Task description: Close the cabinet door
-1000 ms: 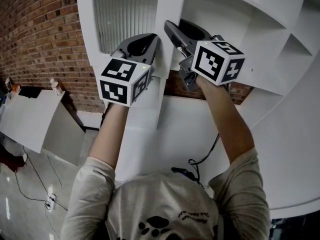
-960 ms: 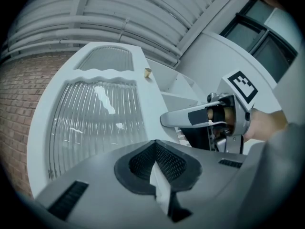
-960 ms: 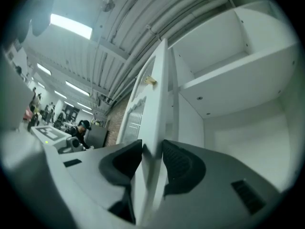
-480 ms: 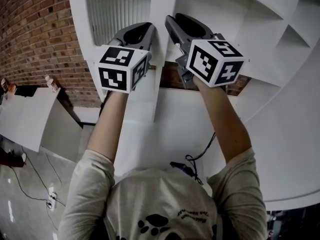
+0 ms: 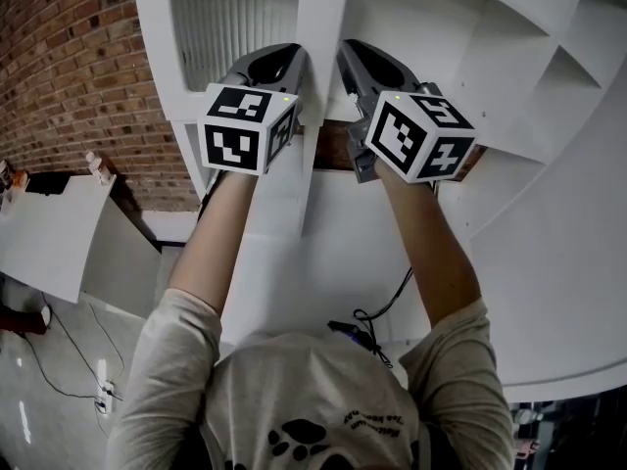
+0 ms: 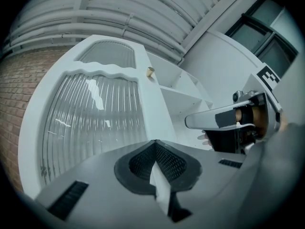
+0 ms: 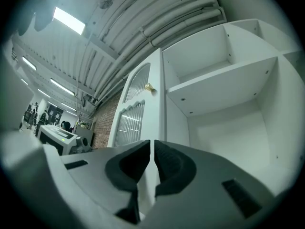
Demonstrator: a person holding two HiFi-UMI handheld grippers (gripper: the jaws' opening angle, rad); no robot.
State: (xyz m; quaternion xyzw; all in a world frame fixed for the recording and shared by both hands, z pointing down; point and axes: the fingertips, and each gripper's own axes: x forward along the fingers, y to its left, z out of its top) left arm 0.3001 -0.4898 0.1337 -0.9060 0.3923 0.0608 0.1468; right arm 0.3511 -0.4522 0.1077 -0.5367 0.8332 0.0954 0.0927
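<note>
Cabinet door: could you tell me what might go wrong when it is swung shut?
The right gripper, whose jaws have just been closing on the edge of the cabinet door, and the left gripper, clamped there too, may get pinched against the shelf unit. A slam could jar the ribbed glass pane.

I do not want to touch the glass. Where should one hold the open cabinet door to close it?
Grip the cabinet door by its plain white edge strip below the brass knob, coming from below: it is flat, thin and clear of the ribbed glass.
</note>
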